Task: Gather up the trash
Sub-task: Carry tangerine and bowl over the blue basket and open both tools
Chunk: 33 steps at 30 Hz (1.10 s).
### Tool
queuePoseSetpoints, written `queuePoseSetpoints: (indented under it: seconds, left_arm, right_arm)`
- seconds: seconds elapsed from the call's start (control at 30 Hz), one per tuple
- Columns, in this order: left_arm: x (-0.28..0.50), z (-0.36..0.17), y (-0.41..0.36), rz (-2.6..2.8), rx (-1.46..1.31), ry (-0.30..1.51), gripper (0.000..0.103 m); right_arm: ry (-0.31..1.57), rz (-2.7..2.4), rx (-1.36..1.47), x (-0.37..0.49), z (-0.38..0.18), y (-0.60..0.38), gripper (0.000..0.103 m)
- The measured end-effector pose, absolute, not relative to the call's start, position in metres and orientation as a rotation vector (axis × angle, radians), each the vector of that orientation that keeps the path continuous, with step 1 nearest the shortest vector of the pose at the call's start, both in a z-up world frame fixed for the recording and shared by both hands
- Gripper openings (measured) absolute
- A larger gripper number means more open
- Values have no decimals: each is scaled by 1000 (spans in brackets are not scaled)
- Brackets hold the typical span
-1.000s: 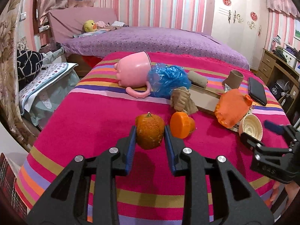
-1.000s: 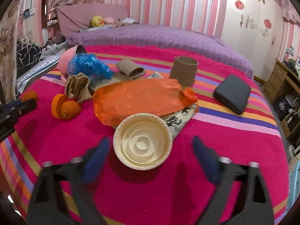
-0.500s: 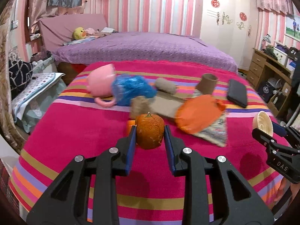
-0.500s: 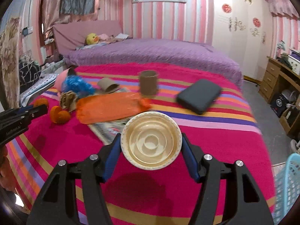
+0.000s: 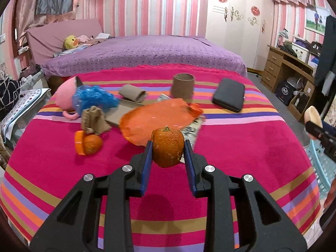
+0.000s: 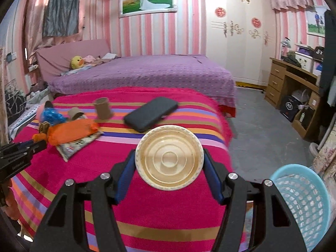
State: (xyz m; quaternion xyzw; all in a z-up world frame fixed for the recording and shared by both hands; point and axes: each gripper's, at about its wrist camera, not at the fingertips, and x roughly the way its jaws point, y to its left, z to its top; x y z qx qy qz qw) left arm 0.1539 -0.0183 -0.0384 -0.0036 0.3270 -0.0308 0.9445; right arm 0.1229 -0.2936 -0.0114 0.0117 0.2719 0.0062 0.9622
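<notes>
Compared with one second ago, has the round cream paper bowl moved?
Yes. The round cream paper bowl, then lying beside the orange plastic bag, is now lifted in the right gripper, nearer the blue basket.

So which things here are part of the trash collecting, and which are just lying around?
Job:
- orange peel, in left gripper
- paper bowl, in right gripper
- basket
- orange bag
- blue bag
- paper tubes
- crumpled paper
- peel pieces

Lying about:
- black wallet
- pink cup
- duck toy

Striped blanket [image 5: 241, 147] bears orange bag [image 5: 155, 119], black case [image 5: 229, 97], cardboard tube [image 5: 182, 86].
</notes>
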Motion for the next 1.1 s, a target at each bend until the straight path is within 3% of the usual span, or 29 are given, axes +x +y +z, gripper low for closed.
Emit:
queuePoseSetpoints:
  seconds: [0.77,1.1]
  left_arm:
    - [130,-19,-200,-222,72,600,28]
    - [116,-40,-298,-380,85,635,28]
  right_arm:
    - [552,-202,76,58,-12,-473,61]
    - [570,-316,138,31,-32,-550,61]
